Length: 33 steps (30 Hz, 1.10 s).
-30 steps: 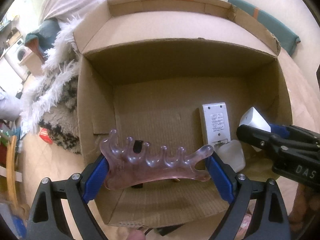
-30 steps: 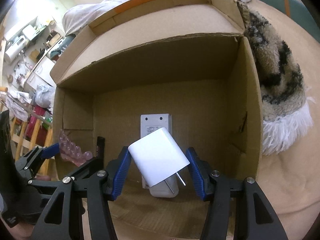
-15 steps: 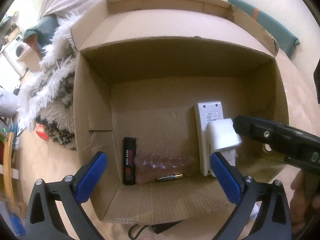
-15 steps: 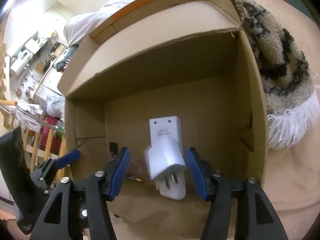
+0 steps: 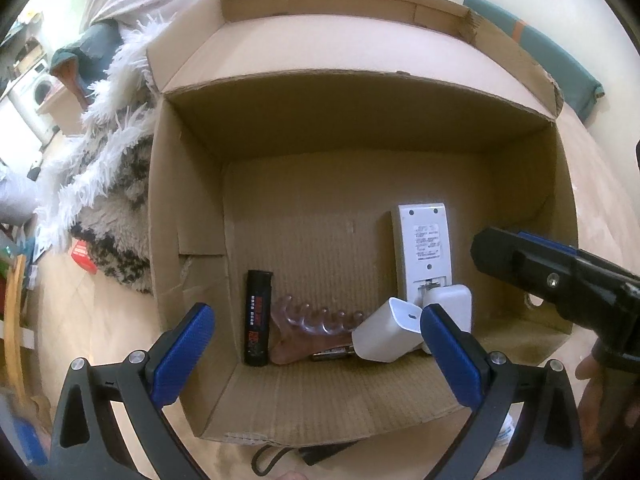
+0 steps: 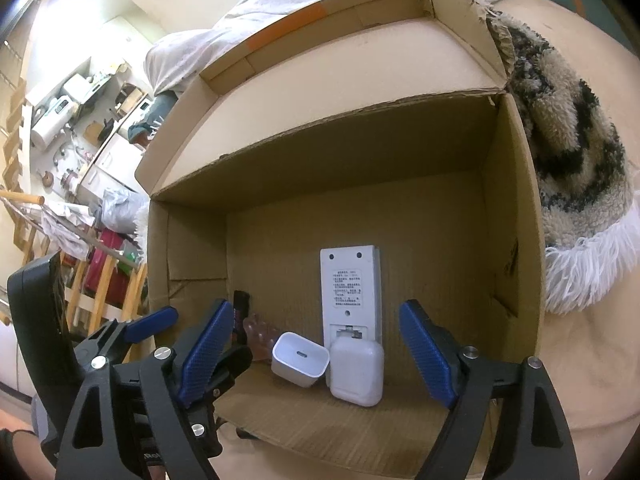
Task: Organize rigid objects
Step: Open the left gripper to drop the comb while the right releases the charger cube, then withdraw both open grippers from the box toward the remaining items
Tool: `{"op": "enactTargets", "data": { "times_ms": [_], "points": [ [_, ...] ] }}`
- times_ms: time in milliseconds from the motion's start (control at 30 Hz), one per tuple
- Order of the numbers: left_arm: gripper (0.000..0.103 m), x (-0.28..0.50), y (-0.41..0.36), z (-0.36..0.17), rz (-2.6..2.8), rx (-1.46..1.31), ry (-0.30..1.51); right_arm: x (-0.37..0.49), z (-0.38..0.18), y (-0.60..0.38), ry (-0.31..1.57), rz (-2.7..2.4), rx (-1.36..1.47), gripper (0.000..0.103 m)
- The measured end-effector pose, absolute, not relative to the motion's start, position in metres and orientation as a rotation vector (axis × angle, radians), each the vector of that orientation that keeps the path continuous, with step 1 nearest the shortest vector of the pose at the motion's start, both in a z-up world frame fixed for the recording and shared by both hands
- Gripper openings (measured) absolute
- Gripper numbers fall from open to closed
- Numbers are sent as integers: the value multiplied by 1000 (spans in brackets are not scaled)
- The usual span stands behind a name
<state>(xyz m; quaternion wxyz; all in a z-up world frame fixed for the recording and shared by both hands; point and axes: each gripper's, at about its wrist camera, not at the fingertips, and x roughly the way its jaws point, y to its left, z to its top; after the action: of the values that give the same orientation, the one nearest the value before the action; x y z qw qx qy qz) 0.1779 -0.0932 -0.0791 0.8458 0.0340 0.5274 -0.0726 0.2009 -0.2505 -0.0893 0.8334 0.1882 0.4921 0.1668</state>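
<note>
An open cardboard box [image 5: 188,200] [image 6: 516,240] lies below both grippers. On its floor rest a black lighter [image 5: 259,318] [image 6: 241,312], a translucent pink comb [image 5: 316,330] [image 6: 260,336], a small battery [image 5: 332,356], a white charger plug [image 5: 386,334] [image 6: 300,364], a white earbuds case [image 5: 450,306] [image 6: 356,372] and a white remote [image 5: 424,248] [image 6: 350,292]. My left gripper [image 5: 318,354] hangs open above the comb, empty. My right gripper [image 6: 318,354] hovers over the charger and case, its jaws opening with nothing pressed between them.
A shaggy black-and-white rug [image 5: 100,168] [image 6: 568,160] lies against the box's side. A bed with pale sheets [image 5: 160,0] stands behind, a teal mat [image 5: 540,48] at the far right. A black cable [image 5: 272,456] lies by the box's near edge. A hand [image 5: 596,368] grips the right tool.
The left gripper opened and the pink comb dropped to the box floor. The right gripper's jaws spread and the white charger fell beside the earbuds case.
</note>
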Motion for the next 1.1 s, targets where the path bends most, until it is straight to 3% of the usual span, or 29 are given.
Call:
{"op": "enactTargets", "data": {
  "times_ms": [633,1100],
  "points": [
    [103,148,-84,-26,-141,53,1070,159,-41,-274,954,247,383,90],
    [103,102,-55,-30,-121,-8,1112,102,-44,-274,998,228,329,90]
  ]
}}
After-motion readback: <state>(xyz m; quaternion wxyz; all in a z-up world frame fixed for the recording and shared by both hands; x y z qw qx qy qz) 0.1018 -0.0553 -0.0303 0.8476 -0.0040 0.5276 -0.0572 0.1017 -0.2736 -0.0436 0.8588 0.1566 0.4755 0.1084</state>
